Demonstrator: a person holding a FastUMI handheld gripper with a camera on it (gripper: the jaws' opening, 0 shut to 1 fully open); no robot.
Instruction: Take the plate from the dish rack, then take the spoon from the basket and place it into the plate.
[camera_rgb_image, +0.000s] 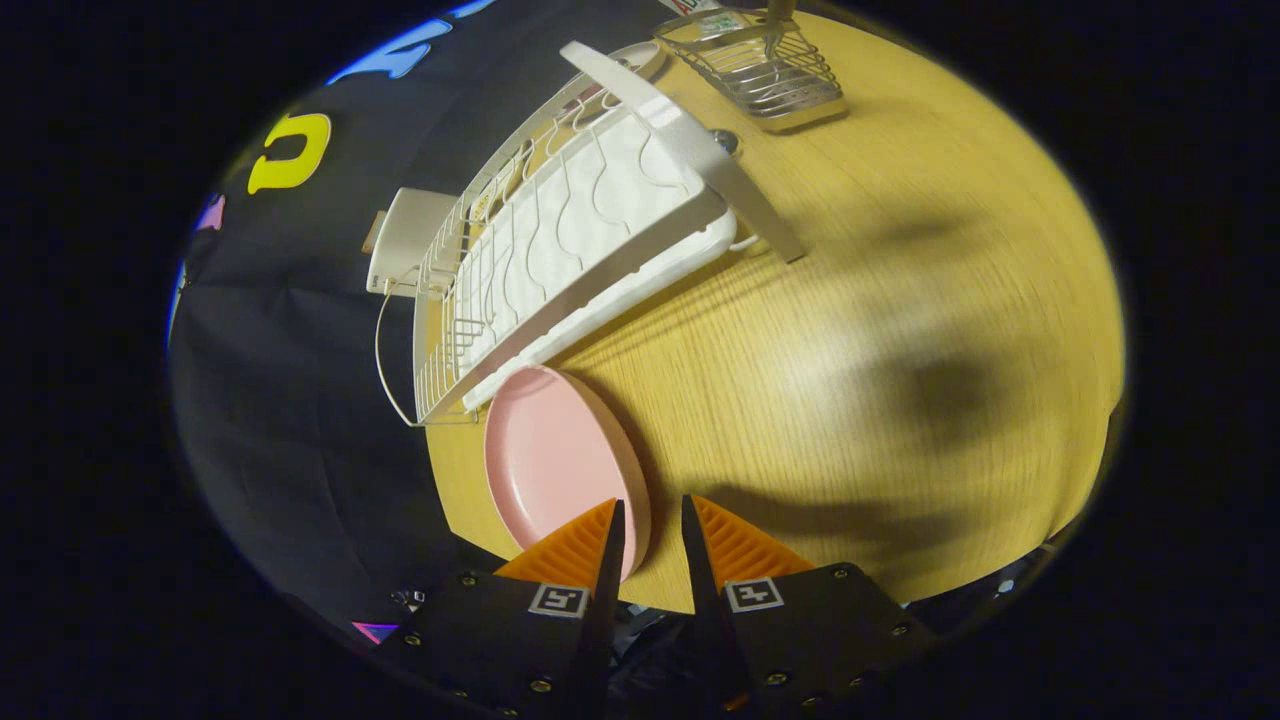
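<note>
The pink plate (555, 455) is out of the dish rack (560, 260) and stands close against the rack's near end, its face showing and its rim reaching down between the fingers. The gripper (652, 540) has its fingers set a little apart with the plate's lower edge in the gap. The left finger lies across the plate's face, while the right finger sits on the far side of the rim. Whether both press on the rim I cannot tell — the contact itself is hidden behind the left finger. The plate seems tilted rather than flat on the wooden tabletop (850, 380), so I judge the first step to be nearly done but the plate not yet settled.

What matters next is the line from here to the spoon. From the fingers, the wire basket (765, 65) lies at about one o'clock, well beyond the rack at the far side of the tabletop, and a handle that may be the spoon (778, 25) stands upright in it. It is too small to be sure. The plate sits at about eleven o'clock from the fingertips, just ahead. So the coming reach would run long and slightly rightward past the rack's slanted side bar (690, 150), and the upright handle would want a grip from the side.
</note>
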